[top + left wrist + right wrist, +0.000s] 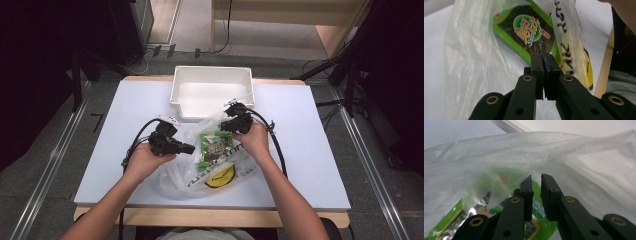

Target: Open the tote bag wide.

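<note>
the clear plastic bag [200, 165] bore black lettering and a yellow smiley; the packet [215, 147] inside was green, the bin [212, 92] white.

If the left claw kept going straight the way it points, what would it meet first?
Probably the green packet inside the clear bag. The left claw, jaws shut, points right at it; whether bag film lies between them is hard to tell.
</note>
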### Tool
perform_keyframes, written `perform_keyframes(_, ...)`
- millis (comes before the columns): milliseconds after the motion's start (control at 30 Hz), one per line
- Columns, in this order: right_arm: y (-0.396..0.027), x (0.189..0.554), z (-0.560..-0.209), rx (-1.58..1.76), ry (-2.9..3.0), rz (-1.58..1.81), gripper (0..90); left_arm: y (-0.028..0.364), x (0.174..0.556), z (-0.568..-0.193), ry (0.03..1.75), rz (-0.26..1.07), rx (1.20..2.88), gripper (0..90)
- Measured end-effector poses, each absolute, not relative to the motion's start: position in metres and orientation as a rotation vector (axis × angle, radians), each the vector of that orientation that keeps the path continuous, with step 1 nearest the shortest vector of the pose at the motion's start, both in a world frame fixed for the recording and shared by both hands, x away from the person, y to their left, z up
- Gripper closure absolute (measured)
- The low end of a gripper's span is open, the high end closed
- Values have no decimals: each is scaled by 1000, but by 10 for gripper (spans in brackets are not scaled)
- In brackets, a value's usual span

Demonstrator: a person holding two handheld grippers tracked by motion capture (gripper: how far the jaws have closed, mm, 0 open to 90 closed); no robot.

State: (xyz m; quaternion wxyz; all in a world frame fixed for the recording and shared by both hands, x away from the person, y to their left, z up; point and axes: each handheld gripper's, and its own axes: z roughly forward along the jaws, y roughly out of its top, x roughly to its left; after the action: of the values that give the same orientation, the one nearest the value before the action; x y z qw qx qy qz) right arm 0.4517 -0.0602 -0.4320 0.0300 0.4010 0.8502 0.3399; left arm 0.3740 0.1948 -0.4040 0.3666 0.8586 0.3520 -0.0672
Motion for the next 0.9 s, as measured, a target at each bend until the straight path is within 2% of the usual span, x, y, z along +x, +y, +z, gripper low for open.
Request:
perform_keyframes(200, -75, 431, -420, 1211, 2602, 1095, 779, 183, 393, -402, 913, -156, 2211, 896)
perform_keyframes(433, -95, 409, -416, 1195, 2573, 1126, 897, 162, 414, -398, 890, -139, 2243, 900)
perform_keyframes(900, -109, 378, -419, 1178, 2561, 1123, 900, 131, 458, -408, 899, -134, 2262, 900)
